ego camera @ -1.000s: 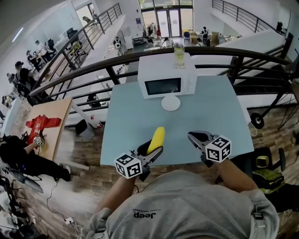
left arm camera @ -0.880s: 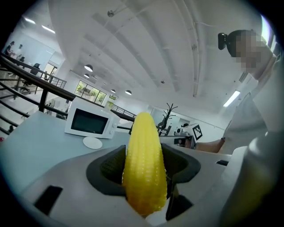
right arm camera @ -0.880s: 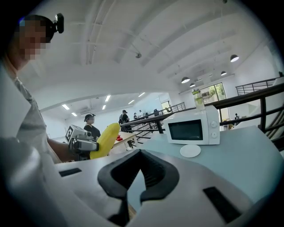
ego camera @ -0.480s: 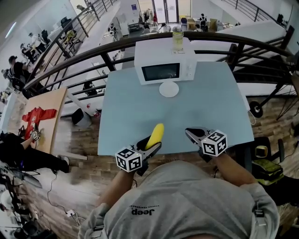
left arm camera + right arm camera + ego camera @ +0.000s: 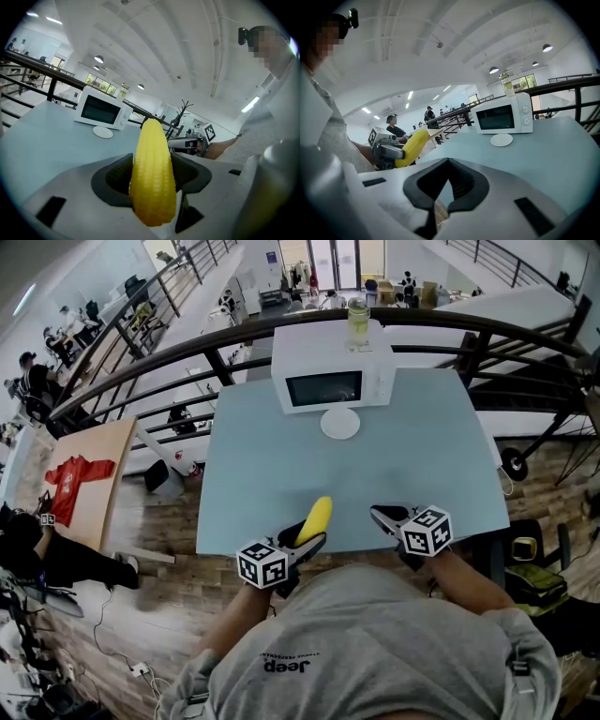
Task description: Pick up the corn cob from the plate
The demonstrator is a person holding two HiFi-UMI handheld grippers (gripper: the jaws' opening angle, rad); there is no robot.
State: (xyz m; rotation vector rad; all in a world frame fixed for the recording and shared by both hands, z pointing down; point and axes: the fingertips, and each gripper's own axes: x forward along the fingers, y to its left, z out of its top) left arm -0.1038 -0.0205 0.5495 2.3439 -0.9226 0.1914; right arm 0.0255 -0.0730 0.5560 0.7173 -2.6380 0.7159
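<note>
At the surface's [image 5: 272, 474] near edge, left tongs [image 5: 307, 541] are still gripping the corn [image 5: 316, 517], well apart from the plate [image 5: 339, 423]. Right tongs [image 5: 379, 514] are staying closed and empty. Pickup is looking complete.

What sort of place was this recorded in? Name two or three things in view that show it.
Probably an upper gallery in an open-plan office or lab. A curved black railing runs behind the pale blue table, people sit at desks on the floor below, and a white microwave stands on the table.
</note>
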